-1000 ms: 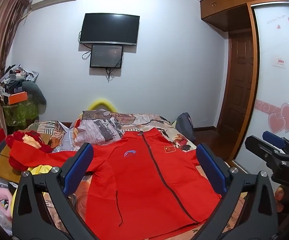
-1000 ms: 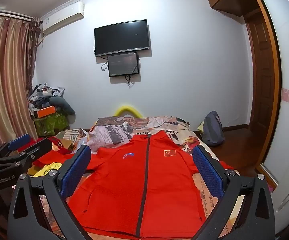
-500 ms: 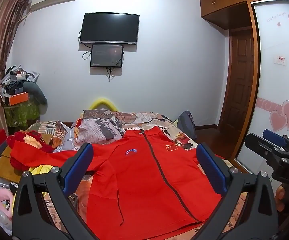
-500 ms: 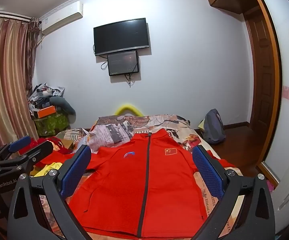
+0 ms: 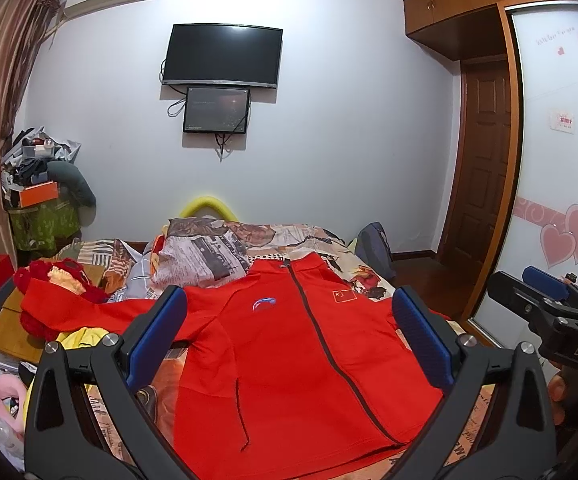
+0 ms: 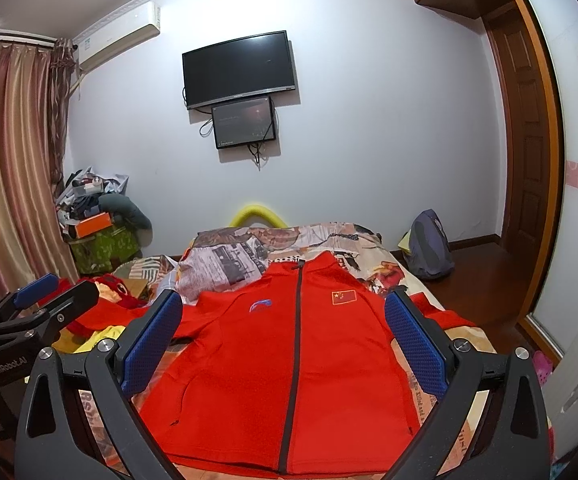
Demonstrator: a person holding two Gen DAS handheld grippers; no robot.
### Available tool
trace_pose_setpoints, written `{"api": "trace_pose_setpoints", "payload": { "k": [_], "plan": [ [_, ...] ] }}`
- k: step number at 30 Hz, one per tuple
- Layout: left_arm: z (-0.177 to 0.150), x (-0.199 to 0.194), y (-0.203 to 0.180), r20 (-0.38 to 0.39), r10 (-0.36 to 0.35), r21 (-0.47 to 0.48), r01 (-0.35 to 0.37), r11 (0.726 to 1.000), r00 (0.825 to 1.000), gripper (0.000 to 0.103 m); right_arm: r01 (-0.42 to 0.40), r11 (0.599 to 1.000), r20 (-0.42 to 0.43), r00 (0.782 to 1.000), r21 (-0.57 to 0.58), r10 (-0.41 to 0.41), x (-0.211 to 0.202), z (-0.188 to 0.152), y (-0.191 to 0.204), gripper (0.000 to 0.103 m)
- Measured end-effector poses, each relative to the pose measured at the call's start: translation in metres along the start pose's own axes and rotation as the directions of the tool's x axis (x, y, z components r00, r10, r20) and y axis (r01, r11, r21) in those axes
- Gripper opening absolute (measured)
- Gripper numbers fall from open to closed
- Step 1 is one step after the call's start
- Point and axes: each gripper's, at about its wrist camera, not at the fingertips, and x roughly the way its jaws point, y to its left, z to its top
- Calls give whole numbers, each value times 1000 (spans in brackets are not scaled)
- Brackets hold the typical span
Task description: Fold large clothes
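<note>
A red jacket [image 5: 289,364] is lying flat, front up and zipped, on a bed [image 6: 369,256] covered in a newspaper-print sheet. Its collar is pointing toward the far wall, its hem is nearest the cameras, and one sleeve [image 5: 101,310] is stretching out to the left over the bed's edge. A small flag patch [image 6: 344,297] is sitting on one side of the chest and a blue logo [image 6: 260,305] on the other, either side of the dark zip.

The left gripper [image 5: 289,328] is hovering above the jacket's lower half, its blue-padded fingers [image 5: 157,336] spread wide and holding nothing. The right gripper [image 6: 285,328] is hovering just beside it, also over the hem end, its fingers [image 6: 415,344] likewise wide apart and empty. Each gripper is showing at the edge of the other's view, not touching the jacket.

On the far wall a TV [image 5: 221,56] is hanging with a smaller screen [image 5: 215,110] under it. A backpack [image 6: 429,246] is sitting on the floor to the right of the bed, near a wooden door [image 5: 485,160]. Striped curtains [image 6: 5,168] are hanging at left beside a pile of clutter [image 6: 93,208]
</note>
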Motion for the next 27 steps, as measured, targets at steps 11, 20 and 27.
{"api": "trace_pose_setpoints", "payload": {
  "k": [11, 20, 27],
  "plan": [
    [-1, 2, 4, 1, 7, -15, -7, 1000, 1000, 103, -1, 1000, 0, 1000, 0, 1, 0, 0, -1, 101],
    [-2, 2, 6, 1, 6, -16, -6, 1000, 1000, 103, -1, 1000, -1, 1000, 0, 1, 0, 0, 0, 101],
    [-2, 2, 6, -1, 4, -19, -4, 1000, 1000, 103, -1, 1000, -1, 1000, 0, 1, 0, -1, 0, 101]
  ]
}}
